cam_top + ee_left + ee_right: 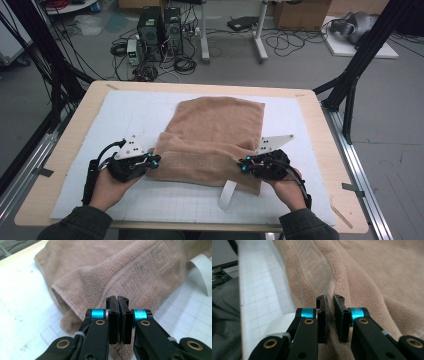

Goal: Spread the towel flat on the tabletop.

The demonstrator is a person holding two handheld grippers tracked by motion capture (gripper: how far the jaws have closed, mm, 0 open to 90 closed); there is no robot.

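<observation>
So from the high view we've got the brown towel [212, 137] mid-fold on the white mat [125, 115], left gripper [156, 161] and right gripper [243, 167] pinching its near corners; next move looks like carrying that edge to the far hem, with plenty of mat beyond. Left gripper view: jaws clamped on the patterned border [140, 280]. Right gripper view: jaws nipped on a fold, white strip [278, 325] just beside.
</observation>
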